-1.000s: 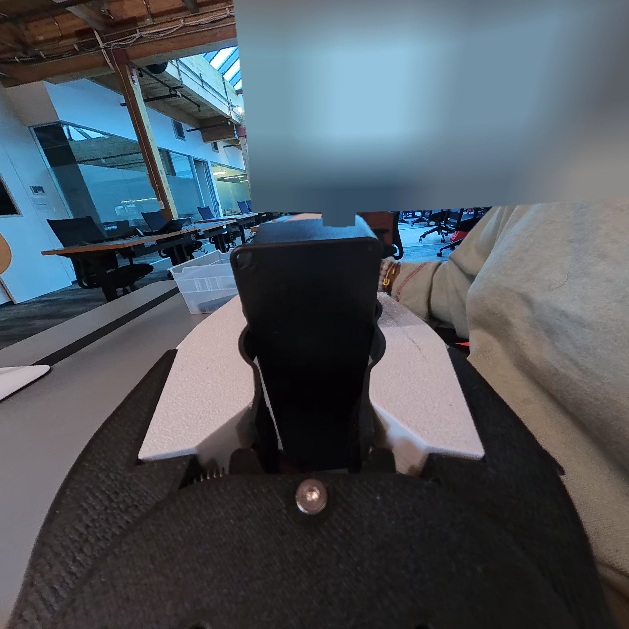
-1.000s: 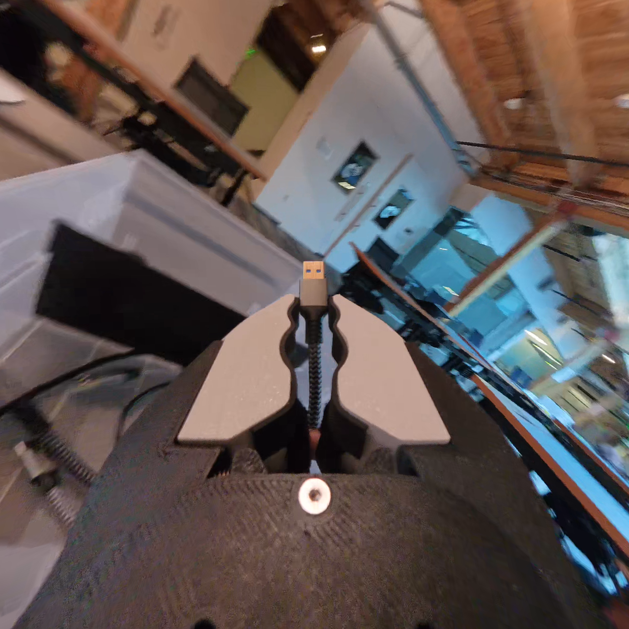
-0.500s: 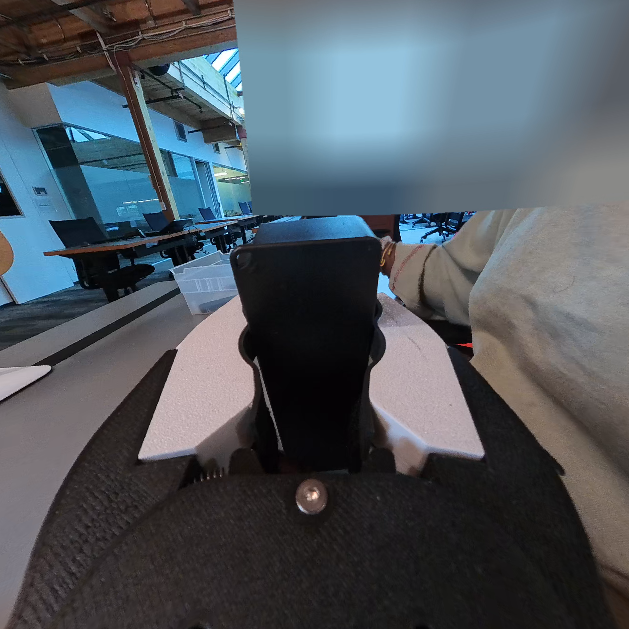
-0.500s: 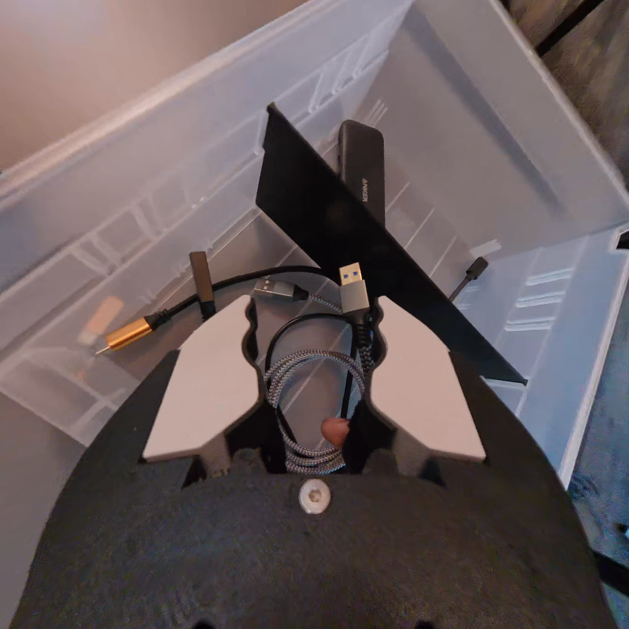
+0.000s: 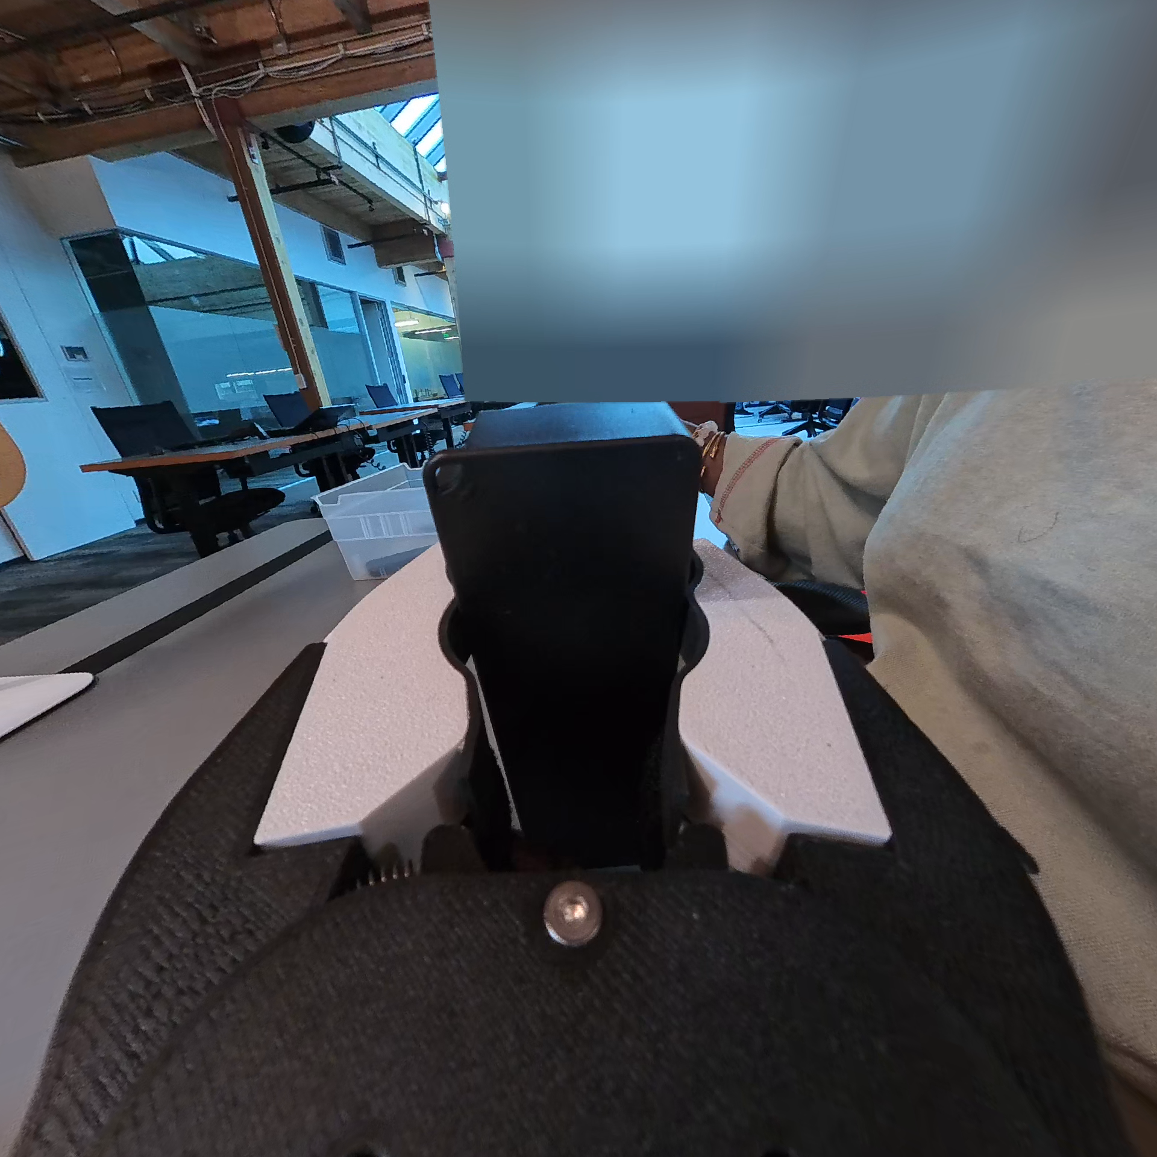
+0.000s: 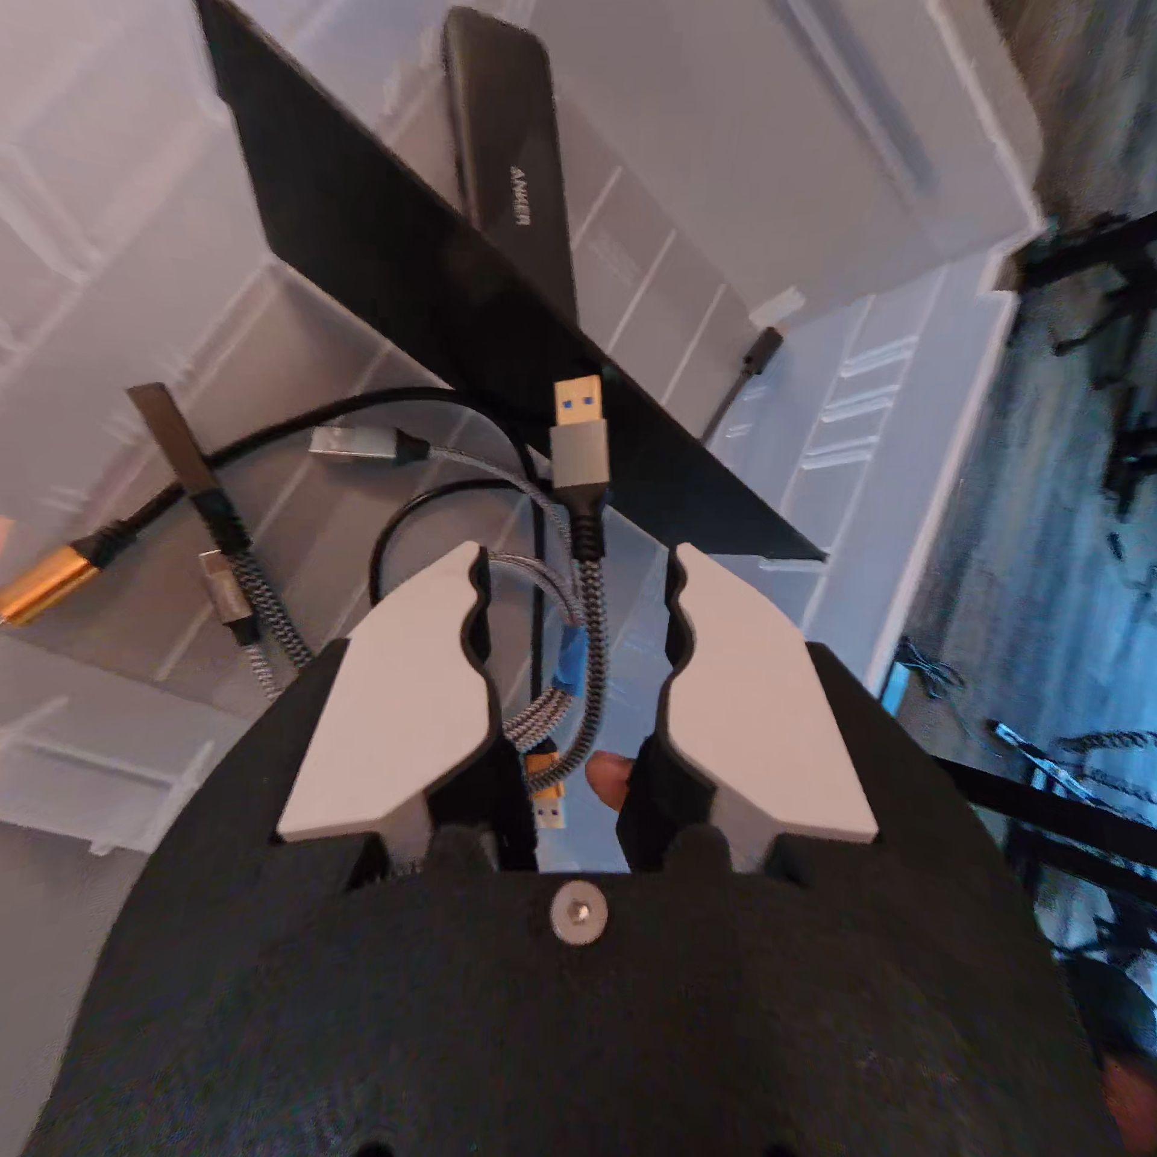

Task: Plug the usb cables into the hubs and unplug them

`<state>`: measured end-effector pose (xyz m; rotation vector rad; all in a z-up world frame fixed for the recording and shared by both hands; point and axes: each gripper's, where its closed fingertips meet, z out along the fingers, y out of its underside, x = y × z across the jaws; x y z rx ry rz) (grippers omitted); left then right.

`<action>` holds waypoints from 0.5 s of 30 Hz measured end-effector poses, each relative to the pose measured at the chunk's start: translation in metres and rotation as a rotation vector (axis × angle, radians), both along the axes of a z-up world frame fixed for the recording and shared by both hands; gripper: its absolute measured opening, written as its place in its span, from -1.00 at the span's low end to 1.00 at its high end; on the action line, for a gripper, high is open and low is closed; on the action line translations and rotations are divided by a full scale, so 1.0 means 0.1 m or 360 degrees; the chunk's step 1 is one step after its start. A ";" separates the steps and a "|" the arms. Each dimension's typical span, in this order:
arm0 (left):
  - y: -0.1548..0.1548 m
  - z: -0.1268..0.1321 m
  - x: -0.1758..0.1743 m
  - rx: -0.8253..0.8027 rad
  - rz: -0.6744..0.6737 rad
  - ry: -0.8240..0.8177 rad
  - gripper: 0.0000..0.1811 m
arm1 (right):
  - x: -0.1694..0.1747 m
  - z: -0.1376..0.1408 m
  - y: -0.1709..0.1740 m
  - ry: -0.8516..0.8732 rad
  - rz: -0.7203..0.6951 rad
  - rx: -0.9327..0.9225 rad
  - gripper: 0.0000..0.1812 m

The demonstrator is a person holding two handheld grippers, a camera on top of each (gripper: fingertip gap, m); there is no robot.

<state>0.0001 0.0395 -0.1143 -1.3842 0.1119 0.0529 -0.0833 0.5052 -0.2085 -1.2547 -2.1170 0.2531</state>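
My left gripper [image 5: 566,554] is shut on a black box-shaped hub [image 5: 563,501] and holds it upright above the grey table [image 5: 94,782]. My right gripper [image 6: 577,556] is open and points down into a clear plastic bin [image 6: 876,438]. A braided USB cable with a grey plug [image 6: 579,444] runs between its fingers without being gripped. A slim black hub [image 6: 507,125] lies in the bin behind a black divider [image 6: 407,300]. Several other cables lie there, one with a gold plug [image 6: 44,582] and one with a silver plug [image 6: 357,444].
A person's pale sleeve [image 5: 970,563] fills the right of the left wrist view. The clear bin [image 5: 375,526] stands farther along the table. A white flat object [image 5: 37,698] lies at the table's left edge. Office desks and chairs stand beyond. Left tips to right tips: about 50 cm.
My right gripper swung from pointing up at the room down over the bin, opened, and let go of the USB cable. My left gripper has kept still with the hub.
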 end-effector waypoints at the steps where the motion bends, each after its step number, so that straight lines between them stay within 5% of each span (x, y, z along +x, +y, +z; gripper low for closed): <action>1: 0.00 0.00 0.00 0.0001 0.0000 -0.0001 -0.29 | 0.00 0.06 0.03 0.0040 -0.0029 0.0025 -0.42; 8: 0.00 0.00 0.00 0.0008 -0.0003 -0.0007 -0.29 | -0.03 0.45 -0.02 0.0424 -0.0025 -0.0090 -0.96; 15: 0.00 0.01 0.00 0.0013 -0.0002 -0.0009 -0.29 | -0.07 -0.10 0.11 0.0083 -0.0147 -0.0051 -1.00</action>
